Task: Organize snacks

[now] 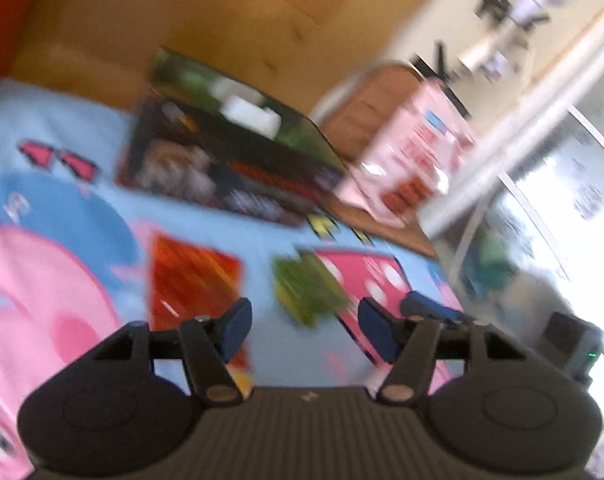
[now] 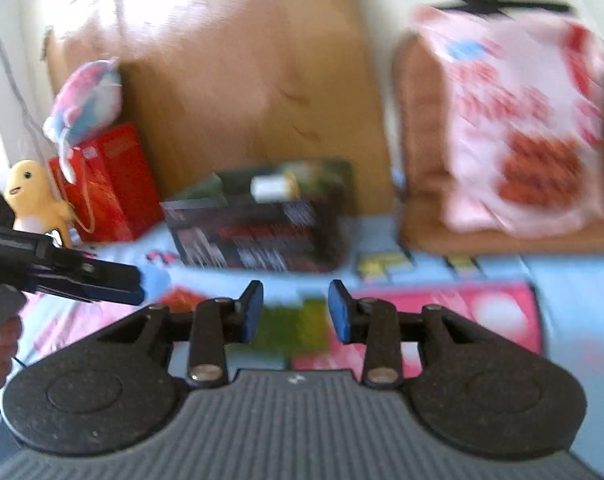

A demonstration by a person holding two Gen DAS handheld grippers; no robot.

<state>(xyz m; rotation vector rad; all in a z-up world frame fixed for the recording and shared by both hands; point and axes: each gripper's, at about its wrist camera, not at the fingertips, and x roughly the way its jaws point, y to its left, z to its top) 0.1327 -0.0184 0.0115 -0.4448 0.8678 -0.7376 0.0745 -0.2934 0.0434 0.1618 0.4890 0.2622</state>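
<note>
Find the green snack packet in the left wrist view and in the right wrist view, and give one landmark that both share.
Left wrist view: green packet lies low, right of centre, on the blue cartoon blanket, beyond the open left gripper.
Right wrist view: green packet shows low at centre, behind the gap of the open right gripper.
Shared landmark: the dark open box farther back.

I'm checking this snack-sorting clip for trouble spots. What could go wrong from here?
The pink snack bag stands propped upright on the brown seat; a nudge might topple it. The left gripper and right gripper, both open and empty, work close together over the green packet and could collide.
</note>
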